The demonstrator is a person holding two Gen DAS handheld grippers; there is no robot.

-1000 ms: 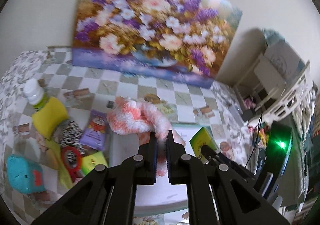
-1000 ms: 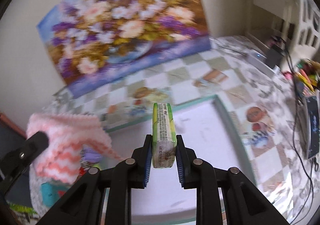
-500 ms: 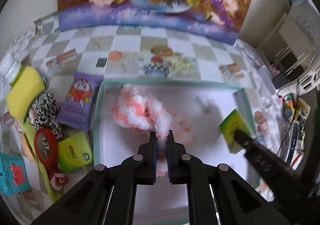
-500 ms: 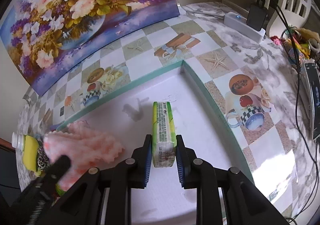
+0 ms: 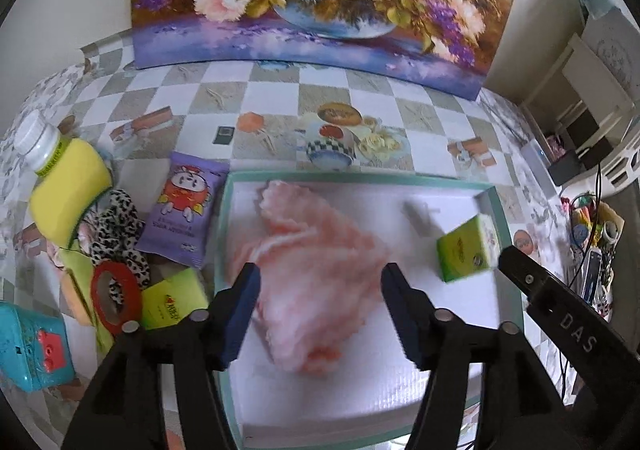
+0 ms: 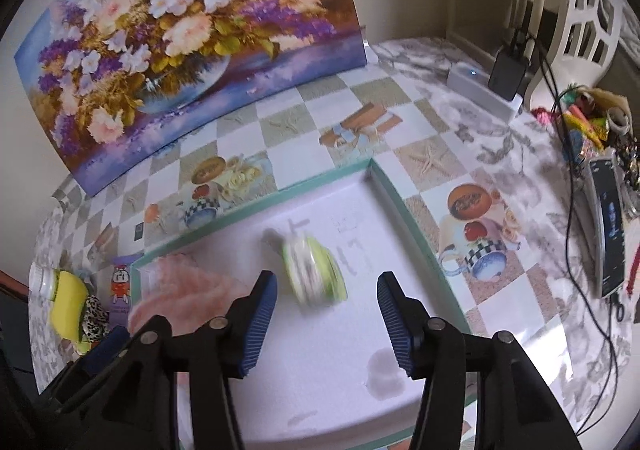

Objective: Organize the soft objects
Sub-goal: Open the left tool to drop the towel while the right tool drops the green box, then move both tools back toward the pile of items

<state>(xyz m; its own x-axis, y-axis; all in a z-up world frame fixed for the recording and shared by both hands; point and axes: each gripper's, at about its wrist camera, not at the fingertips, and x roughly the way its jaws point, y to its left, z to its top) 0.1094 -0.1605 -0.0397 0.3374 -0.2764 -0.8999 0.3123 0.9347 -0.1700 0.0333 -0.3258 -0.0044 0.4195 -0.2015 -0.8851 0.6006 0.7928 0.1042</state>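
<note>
Both grippers, left (image 5: 320, 304) and right (image 6: 326, 320), had just spread their jaws, releasing the fluffy pink-and-white knitted cloth (image 5: 316, 270) and the small green tissue pack (image 6: 316, 272) into the shallow white tray with a teal rim (image 5: 360, 177), apparently the collecting spot.

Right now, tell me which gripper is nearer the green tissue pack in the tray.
Right. The right gripper hangs open just above the green tissue pack. The left gripper is open over the pink fluffy cloth, across the tray.
</note>
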